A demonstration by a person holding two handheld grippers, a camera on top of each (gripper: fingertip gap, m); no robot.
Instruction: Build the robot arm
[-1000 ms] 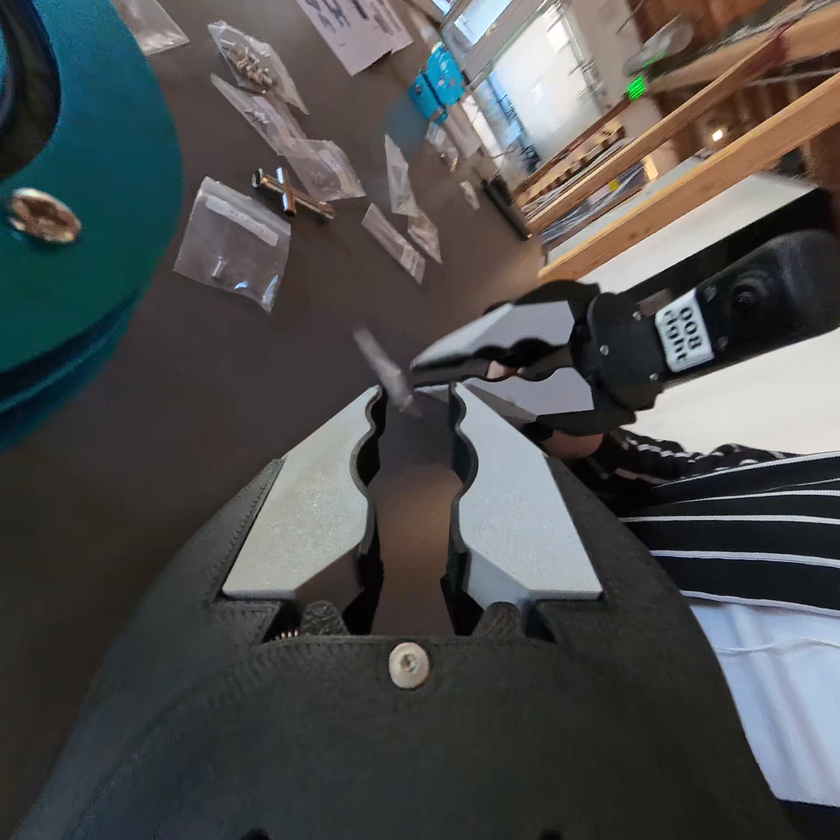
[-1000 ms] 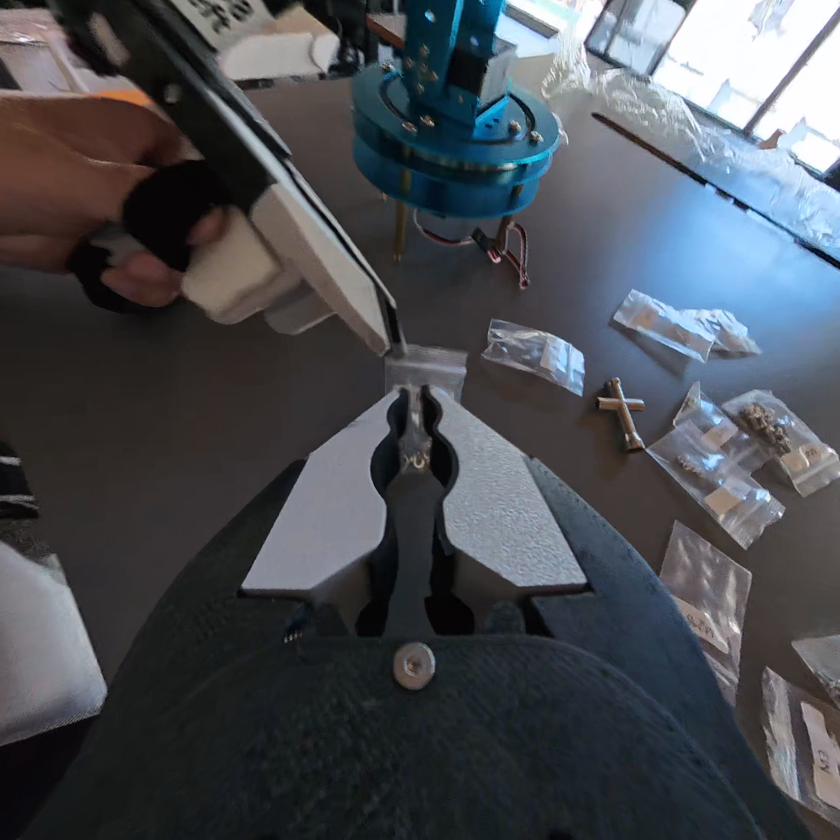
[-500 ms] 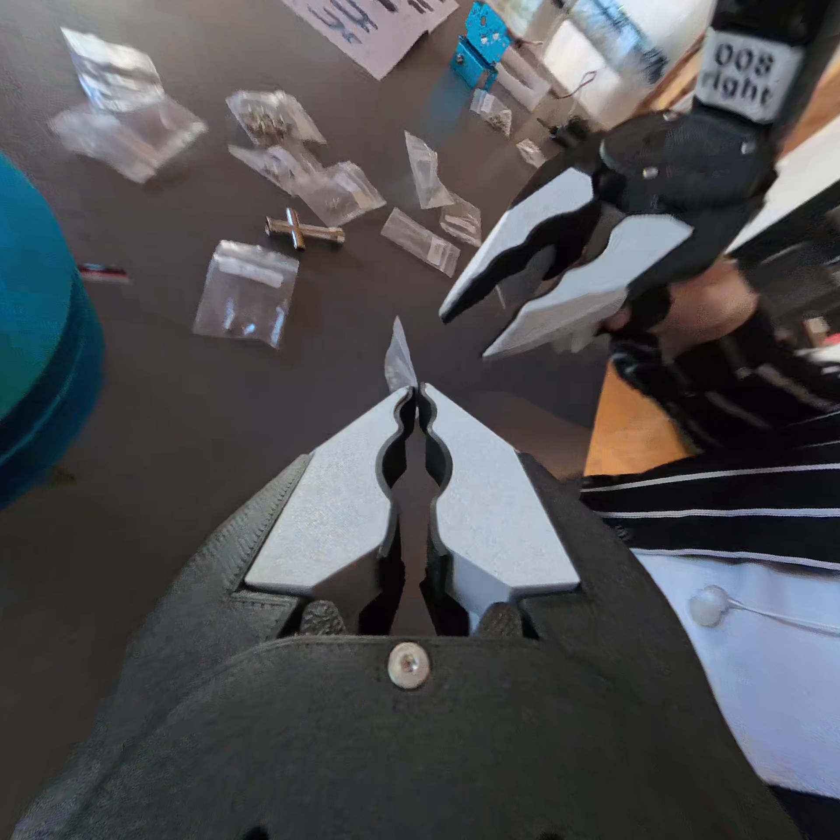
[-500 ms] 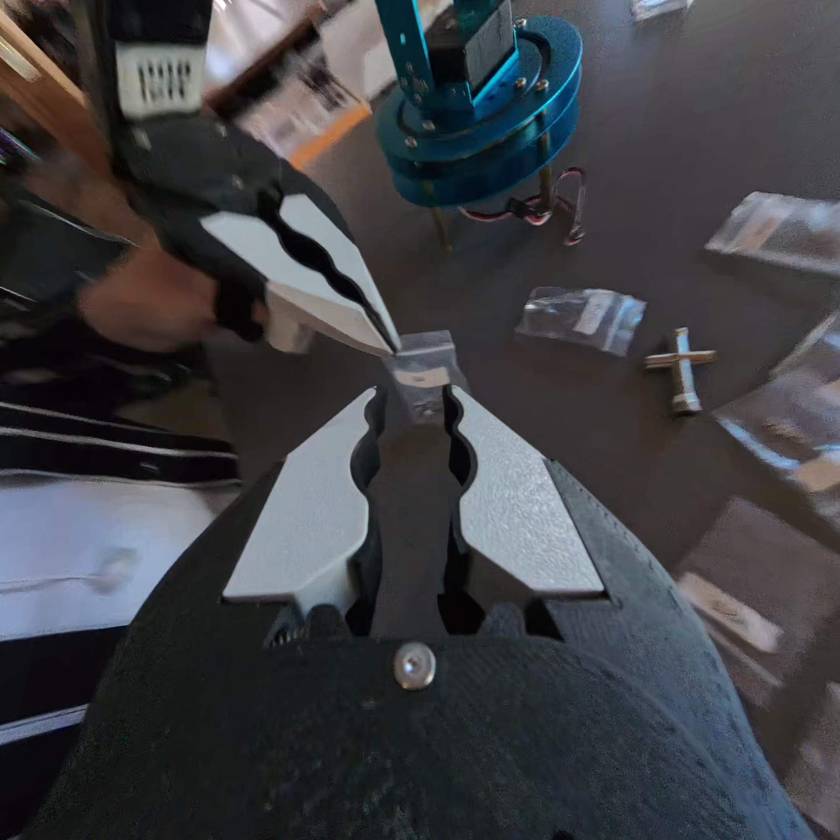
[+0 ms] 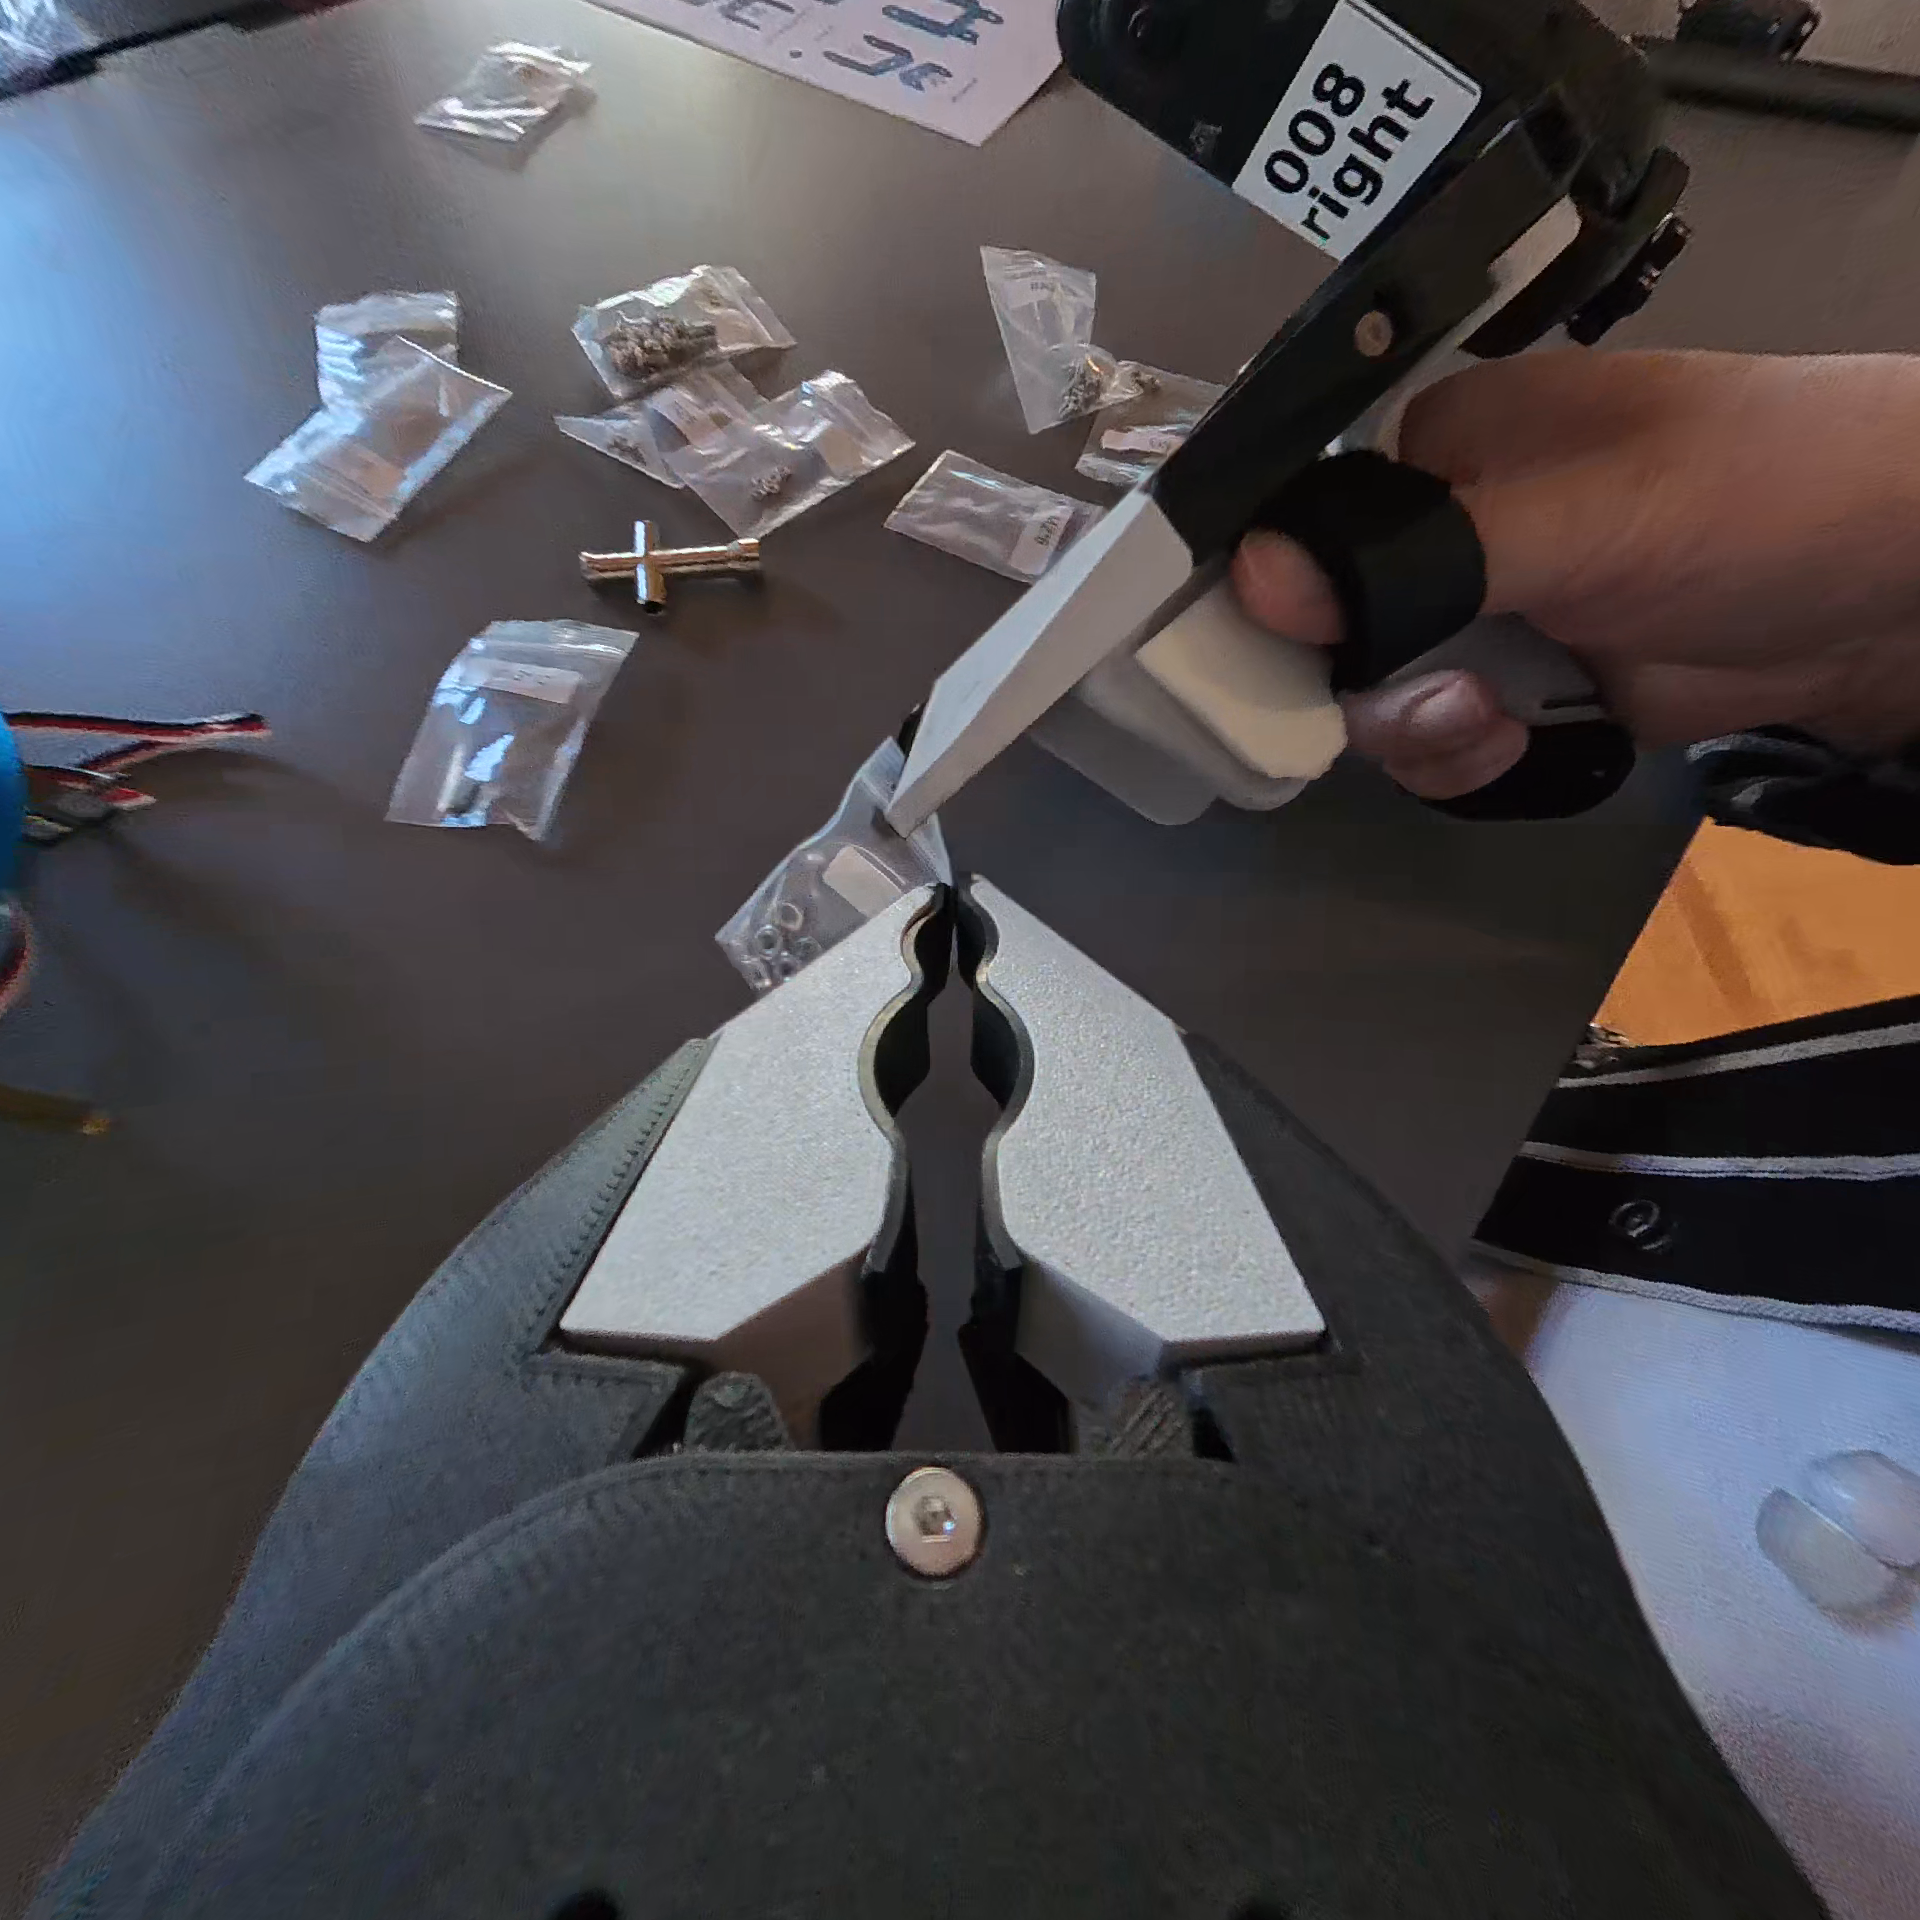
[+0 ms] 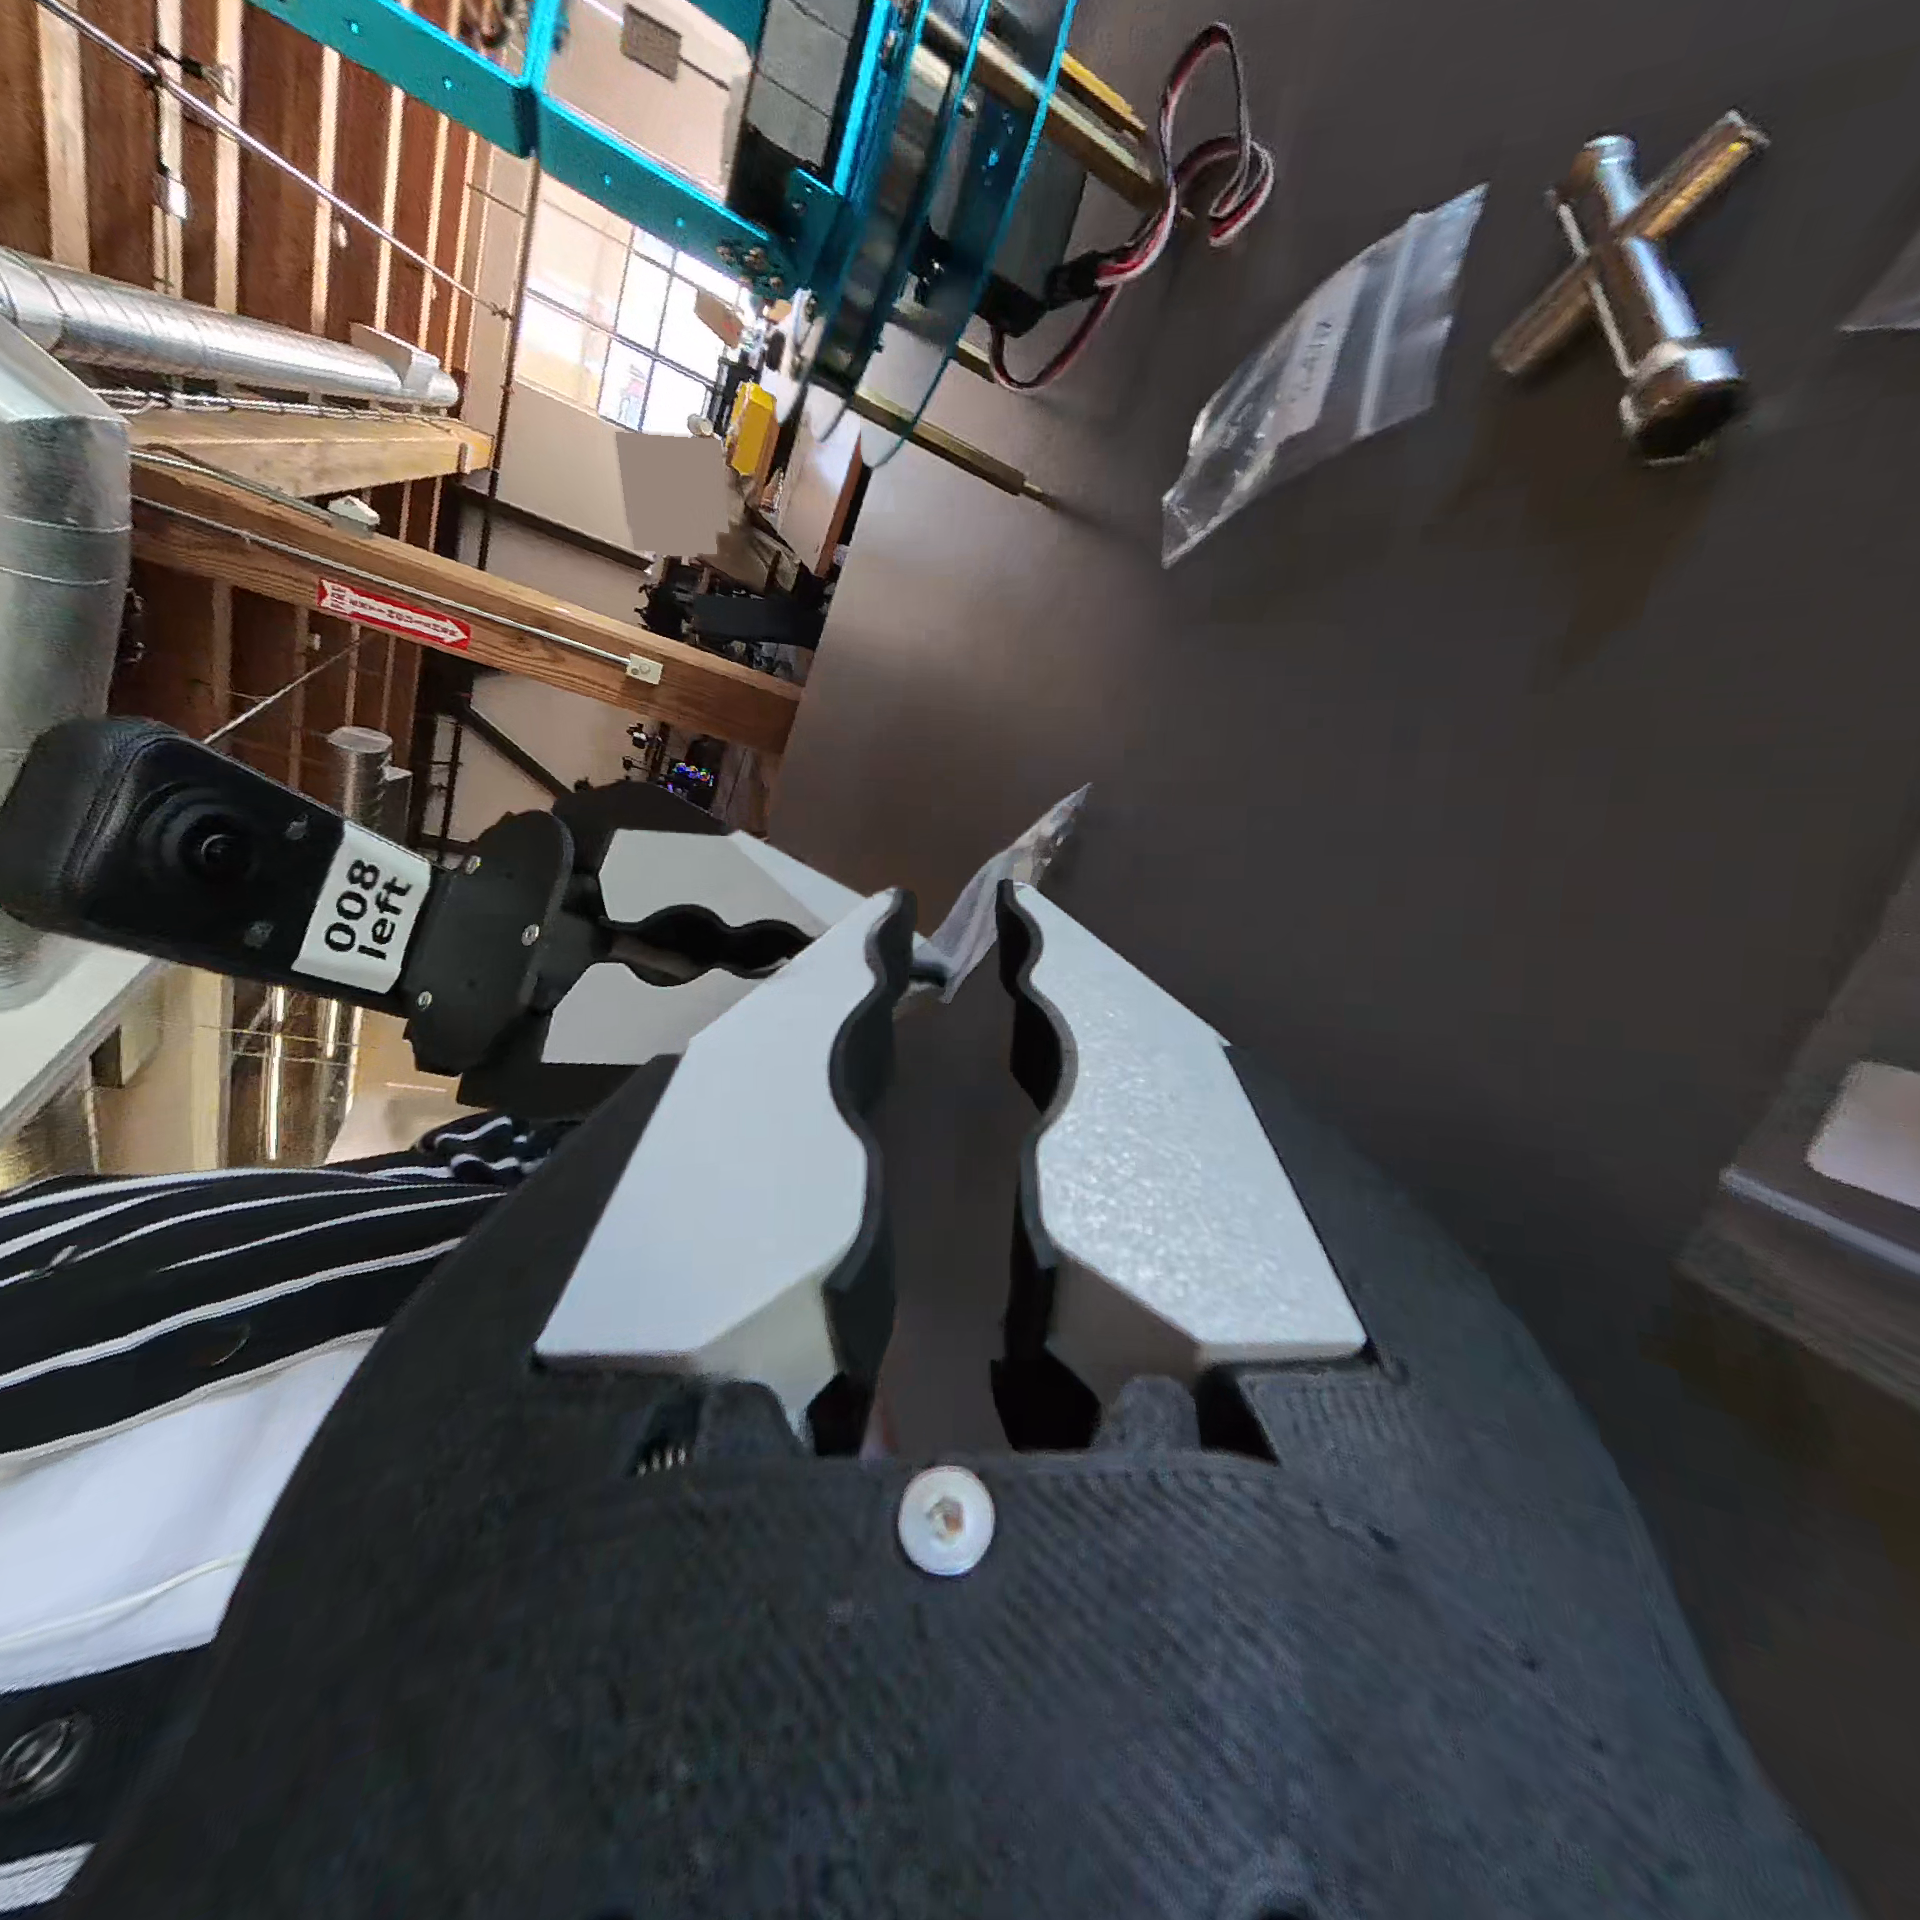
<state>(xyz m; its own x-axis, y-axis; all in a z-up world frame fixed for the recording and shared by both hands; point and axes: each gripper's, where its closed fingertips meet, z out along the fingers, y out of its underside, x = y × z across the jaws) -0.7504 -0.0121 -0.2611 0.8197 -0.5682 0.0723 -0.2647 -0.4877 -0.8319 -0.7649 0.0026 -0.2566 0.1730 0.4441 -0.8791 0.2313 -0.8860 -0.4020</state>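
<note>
My left gripper is shut on one corner of a small clear plastic bag with small metal rings in it, held above the dark table. My right gripper is open, with its two tips on either side of the bag's other edge. In the left wrist view the right gripper comes in from the upper right, and its tip touches the top of the bag. The left gripper's fingers show at the left of the right wrist view.
A cross-shaped metal wrench lies behind the bag, also in the right wrist view. Several clear parts bags are scattered around it. A blue metal assembly with servo wires stands beyond. A printed sheet lies at the back. The table edge runs at the right. My two grippers' fingertips are within a few centimetres of each other. Between my right fingertips and the cross-shaped metal wrench there is roughly 11 cm. It is also in sight in the right wrist view.
One second ago the right gripper was shut on the bag and the left was open. The left then shut on it and the right let go, rolled over and returned, open around the bag.
</note>
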